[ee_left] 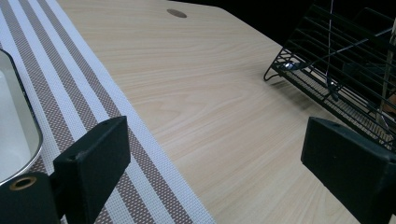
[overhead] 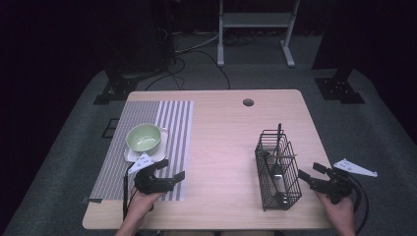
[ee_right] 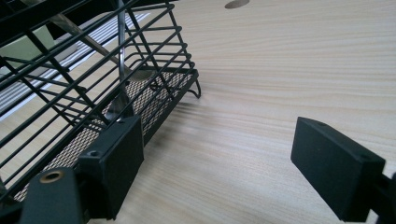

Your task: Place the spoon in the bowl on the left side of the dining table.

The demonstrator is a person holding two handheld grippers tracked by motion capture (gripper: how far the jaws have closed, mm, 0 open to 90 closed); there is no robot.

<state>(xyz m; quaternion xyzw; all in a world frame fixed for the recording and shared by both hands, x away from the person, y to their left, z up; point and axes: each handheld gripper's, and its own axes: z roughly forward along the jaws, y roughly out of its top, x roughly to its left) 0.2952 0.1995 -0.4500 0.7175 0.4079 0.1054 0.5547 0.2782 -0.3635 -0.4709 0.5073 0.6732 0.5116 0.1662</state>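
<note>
High view: utensils [overhead: 278,156] upright in wire basket [overhead: 286,196], bowl [overhead: 143,136] w/ nothing inside.

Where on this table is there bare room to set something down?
The widest bare wood lies between the striped mat and the wire basket, running back to the round hole. The mat's far half is bare too. It is crowded near the green bowl by the left gripper, and between basket and right gripper.
</note>
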